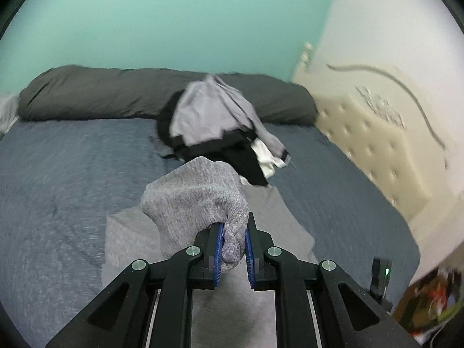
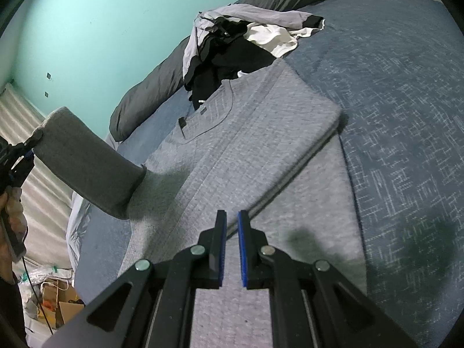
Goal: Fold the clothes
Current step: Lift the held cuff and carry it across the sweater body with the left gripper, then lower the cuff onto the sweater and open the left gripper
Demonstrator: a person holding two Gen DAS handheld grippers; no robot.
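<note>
Left hand-held gripper (image 1: 234, 239) clamps grey sleeve (image 1: 200, 200); right hand-held gripper (image 2: 231, 226) narrow, empty.

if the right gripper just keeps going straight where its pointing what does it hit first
Most likely the grey sweater spread on the bed: the right gripper, jaws slightly apart and holding nothing, points down at its folded-over edge. Depth is unclear, but nothing shows between. The pile of clothes lies further on.

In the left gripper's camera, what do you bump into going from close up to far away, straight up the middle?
Left gripper pinching the grey sleeve → grey sweater lying flat on the bed → pile of clothes → dark grey bolster pillow → teal wall.
</note>
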